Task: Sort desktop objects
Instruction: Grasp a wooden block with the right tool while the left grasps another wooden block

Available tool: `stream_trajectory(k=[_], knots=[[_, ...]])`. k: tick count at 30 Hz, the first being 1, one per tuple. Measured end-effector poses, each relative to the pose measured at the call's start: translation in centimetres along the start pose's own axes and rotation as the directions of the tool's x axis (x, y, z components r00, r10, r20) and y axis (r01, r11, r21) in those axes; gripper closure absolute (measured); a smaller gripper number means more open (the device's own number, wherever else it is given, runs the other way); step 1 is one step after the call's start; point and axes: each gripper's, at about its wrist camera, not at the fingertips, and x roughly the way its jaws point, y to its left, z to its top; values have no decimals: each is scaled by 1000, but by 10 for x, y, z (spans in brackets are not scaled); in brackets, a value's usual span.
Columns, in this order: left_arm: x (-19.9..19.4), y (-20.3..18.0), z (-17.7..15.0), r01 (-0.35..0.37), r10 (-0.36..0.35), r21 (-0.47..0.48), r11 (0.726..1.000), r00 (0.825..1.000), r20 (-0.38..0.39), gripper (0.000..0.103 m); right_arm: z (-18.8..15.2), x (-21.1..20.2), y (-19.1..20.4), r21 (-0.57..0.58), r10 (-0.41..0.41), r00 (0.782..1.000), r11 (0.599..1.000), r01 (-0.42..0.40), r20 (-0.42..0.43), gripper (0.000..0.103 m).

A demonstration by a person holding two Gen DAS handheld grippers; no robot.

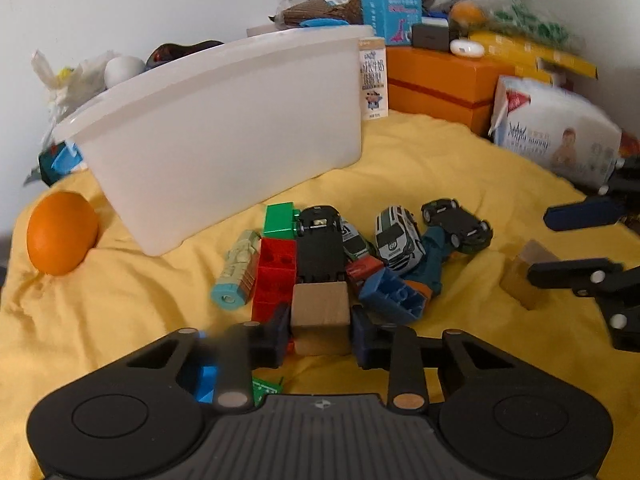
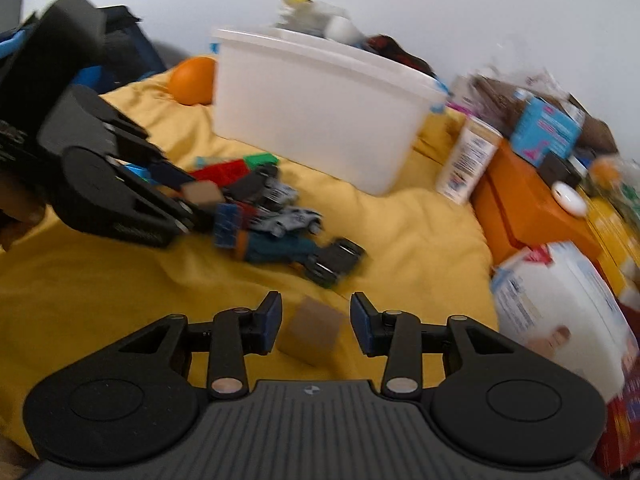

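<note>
1. Left tool (image 1: 320, 330) – jaws narrow, pads pressed on a wooden cube (image 1: 320, 312) beside the toy pile (image 1: 360, 248).
2. Right tool (image 2: 314, 324) – jaws apart around a second wooden block (image 2: 314, 330), gaps visible both sides, on the yellow cloth (image 2: 400, 216).

A toy pile (image 1: 352, 256) lies before the bin (image 1: 224, 140), on cloth (image 1: 120, 320).

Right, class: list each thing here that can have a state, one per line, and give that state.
left gripper: shut on a wooden cube
right gripper: open, a second wooden cube between its pads, untouched
white bin: upright, lidless, contents hidden
black toy car: flipped, wheels up
white toy car: on its wheels
orange: loose on the yellow cloth
</note>
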Motion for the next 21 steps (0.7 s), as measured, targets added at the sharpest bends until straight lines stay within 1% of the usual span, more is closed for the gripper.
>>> stream_trajectory(k=[1, 2, 3, 5, 7, 10, 12, 13, 15, 18, 21], knots=[[-4, 2, -1, 5, -5, -7, 1000, 1000, 5, 69, -1, 1, -4, 21, -4, 1000, 1000, 4, -6, 57], [-9, 2, -3, 8, -8, -8, 1000, 1000, 8, 69, -3, 2, -7, 43, -3, 1000, 999, 4, -10, 50], [-16, 3, -5, 7, -7, -7, 1000, 1000, 14, 69, -5, 2, -9, 64, 2, 1000, 998, -1, -12, 48], [-35, 2, -10, 1, -1, -10, 1000, 1000, 27, 69, -9, 4, -13, 102, 16, 1000, 995, -14, -17, 47], [-51, 1, -16, -1, 2, -13, 1000, 999, 32, 69, -12, 7, -15, 135, 48, 998, 990, -44, -30, 47], [-69, -4, -30, 13, -12, -42, 999, 1000, 16, 69, -17, 17, -15, 173, 93, 993, 982, -80, -69, 45], [-72, -11, -40, 17, -17, -36, 999, 1000, 3, 69, -20, 19, -13, 174, 104, 992, 981, -89, -76, 52], [-72, -15, -44, 17, -17, -27, 999, 1000, -2, 68, -20, 19, -13, 170, 112, 991, 981, -98, -72, 61], [-70, -22, -49, 19, -19, -15, 1000, 1000, -12, 67, -19, 20, -12, 159, 119, 991, 981, -108, -66, 67], [-69, -30, -50, 24, -24, 7, 1000, 1000, -17, 68, -17, 18, -11, 149, 125, 990, 982, -115, -62, 69], [-67, -34, -52, 7, -6, 43, 999, 1000, -18, 67, -16, 11, -9, 140, 126, 991, 983, -119, -44, 70]])
